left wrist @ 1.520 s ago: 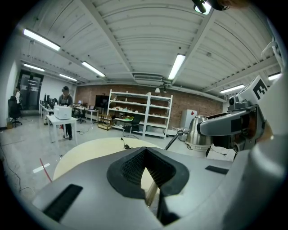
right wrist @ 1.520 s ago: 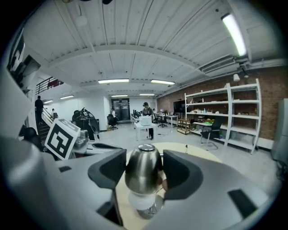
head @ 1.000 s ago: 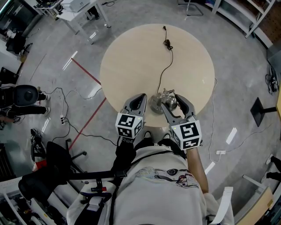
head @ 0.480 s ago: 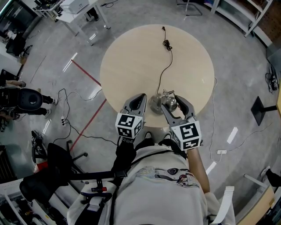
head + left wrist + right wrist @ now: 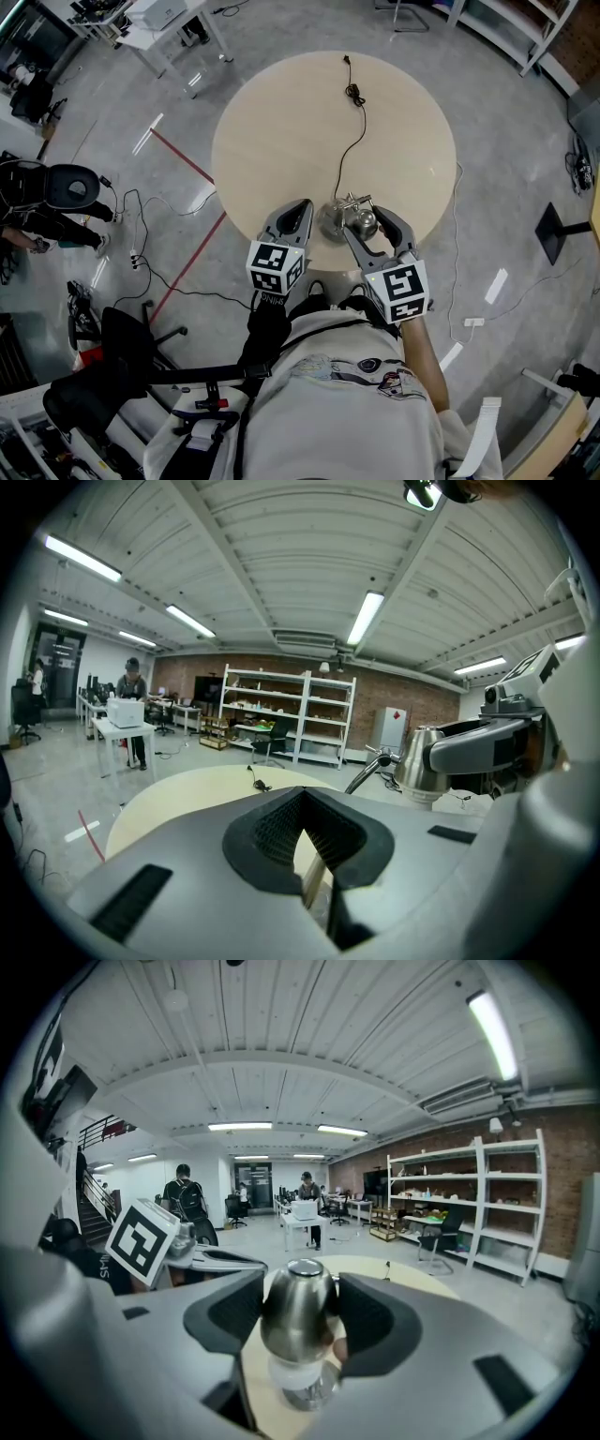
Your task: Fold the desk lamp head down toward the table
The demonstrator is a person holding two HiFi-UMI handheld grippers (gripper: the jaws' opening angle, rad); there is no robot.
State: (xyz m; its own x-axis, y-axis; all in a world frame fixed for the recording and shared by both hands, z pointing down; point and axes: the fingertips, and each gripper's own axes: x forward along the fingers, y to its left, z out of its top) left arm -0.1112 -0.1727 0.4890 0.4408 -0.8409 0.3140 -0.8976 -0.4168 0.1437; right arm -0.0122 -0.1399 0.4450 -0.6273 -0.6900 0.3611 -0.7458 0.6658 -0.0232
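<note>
A silver desk lamp (image 5: 332, 223) stands near the front edge of the round beige table (image 5: 281, 122). Its bell-shaped metal head (image 5: 298, 1312) sits upright between the pads of my right gripper (image 5: 298, 1327), which is shut on it from both sides. In the head view the right gripper (image 5: 367, 219) reaches over the lamp. Just left of the lamp, my left gripper (image 5: 302, 208) hovers with its jaws together and nothing in them. The left gripper view shows the lamp head (image 5: 424, 761) and its thin arm (image 5: 367, 772) off to the right, apart from the left gripper (image 5: 305, 841).
The lamp's black cord (image 5: 354, 92) runs across the table to the far rim. On the floor at left are a red tape line (image 5: 187, 161), loose cables, an office chair (image 5: 122, 347) and a person (image 5: 56, 192). Shelving (image 5: 281, 714) stands in the distance.
Both grippers and the lamp stay where they were. Only the person on the floor at the left edge has shifted.
</note>
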